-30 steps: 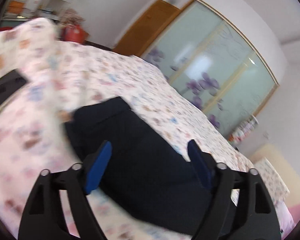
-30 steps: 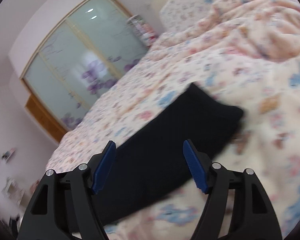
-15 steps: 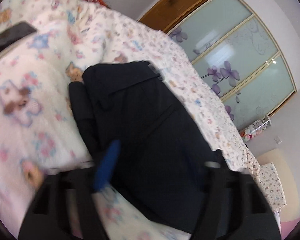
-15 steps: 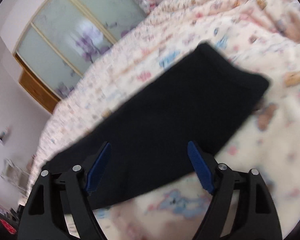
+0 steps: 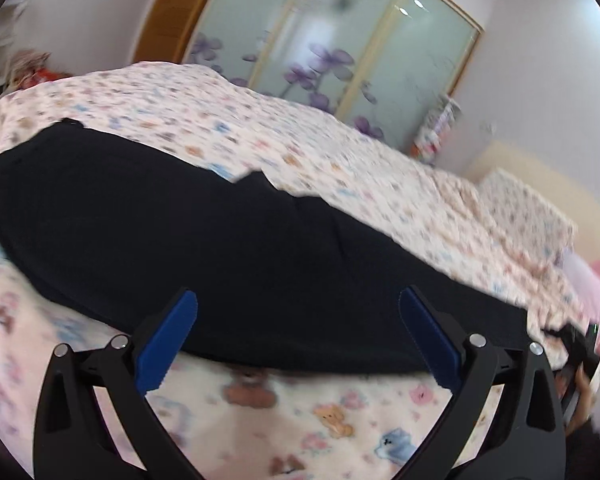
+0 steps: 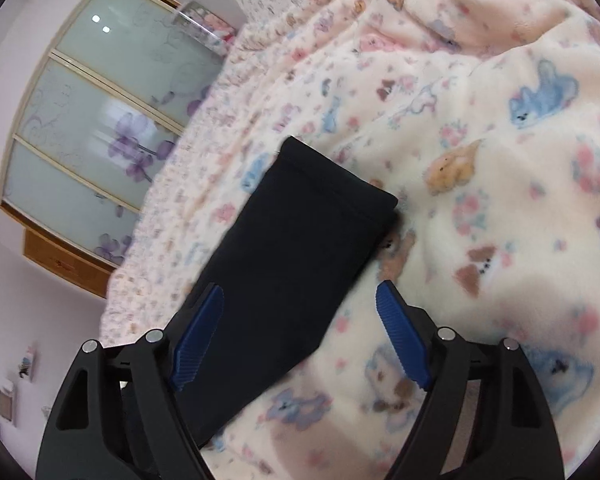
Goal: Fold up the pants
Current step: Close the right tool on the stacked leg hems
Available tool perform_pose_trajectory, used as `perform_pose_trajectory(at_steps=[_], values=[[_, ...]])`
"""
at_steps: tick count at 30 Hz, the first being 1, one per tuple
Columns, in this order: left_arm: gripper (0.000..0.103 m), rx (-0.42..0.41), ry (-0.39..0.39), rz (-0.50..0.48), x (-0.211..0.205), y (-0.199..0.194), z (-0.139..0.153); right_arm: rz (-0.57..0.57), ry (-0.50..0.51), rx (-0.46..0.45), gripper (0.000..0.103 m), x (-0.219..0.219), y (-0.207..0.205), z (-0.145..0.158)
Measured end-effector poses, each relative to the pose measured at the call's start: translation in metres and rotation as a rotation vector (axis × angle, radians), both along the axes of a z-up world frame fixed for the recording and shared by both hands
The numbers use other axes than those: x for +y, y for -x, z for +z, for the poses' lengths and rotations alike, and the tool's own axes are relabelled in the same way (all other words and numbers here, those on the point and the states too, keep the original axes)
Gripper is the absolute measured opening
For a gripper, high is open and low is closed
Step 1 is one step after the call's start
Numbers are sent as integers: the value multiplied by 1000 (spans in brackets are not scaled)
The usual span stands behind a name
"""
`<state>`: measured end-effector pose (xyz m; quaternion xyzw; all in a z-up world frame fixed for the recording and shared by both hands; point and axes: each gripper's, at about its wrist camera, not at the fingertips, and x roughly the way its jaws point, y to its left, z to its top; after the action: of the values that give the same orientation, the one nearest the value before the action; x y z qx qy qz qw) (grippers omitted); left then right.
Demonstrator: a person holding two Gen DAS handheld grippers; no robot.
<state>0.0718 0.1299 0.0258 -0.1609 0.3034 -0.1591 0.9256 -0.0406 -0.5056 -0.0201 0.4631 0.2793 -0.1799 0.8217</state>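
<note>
Black pants [image 5: 204, 232] lie stretched flat across a bed with a cream blanket printed with bears [image 5: 320, 412]. In the left wrist view they run from the waist at far left to the legs at right. My left gripper [image 5: 296, 320] is open and empty, above the pants' near edge around their middle. In the right wrist view the leg end of the pants [image 6: 308, 232] lies on the blanket, its hem pointing away. My right gripper [image 6: 300, 320] is open and empty, over the near edge of the leg. The other gripper [image 5: 580, 356] shows at the right edge of the left wrist view.
A wardrobe with frosted glass doors and purple flower prints [image 5: 340, 40] stands behind the bed; it also shows in the right wrist view [image 6: 100, 128]. Bunched blanket folds [image 6: 480, 12] lie beyond the leg hem. A wooden door [image 5: 168, 12] is at the back left.
Both grippers have swung and tilted over the pants, staying open. The left view has turned from the waist end toward the middle of the pants; the right view now looks toward the leg hem.
</note>
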Motion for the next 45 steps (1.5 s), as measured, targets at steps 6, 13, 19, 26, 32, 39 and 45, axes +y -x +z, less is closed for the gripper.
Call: perform_pose_trajectory(at_steps=[6,13,19,26,32,39,45], values=[[101,-18,37,-12,6,7,-19,-62,-21,32,80,-13,-19,-12],[101,7,69,4,17,2,-26,-139,106,-69,74,-1,9,4],[101,10,44,-15,12,1,-29,-81,0,-1,78,-32,-17,-12],[101,26,41,-22,9,0,-32,-84,60,73,77,-32,-29,-6],[101,40,37,-23,8,-1,-35,-72,34,122,81,-49,-37,-22],[101,51,37,-26,7,-2,-37,44,20,90,85,-45,-46,-23],[101,57,41,-26,6,-3,-38,7,-14,-47,63,-47,-28,-20]])
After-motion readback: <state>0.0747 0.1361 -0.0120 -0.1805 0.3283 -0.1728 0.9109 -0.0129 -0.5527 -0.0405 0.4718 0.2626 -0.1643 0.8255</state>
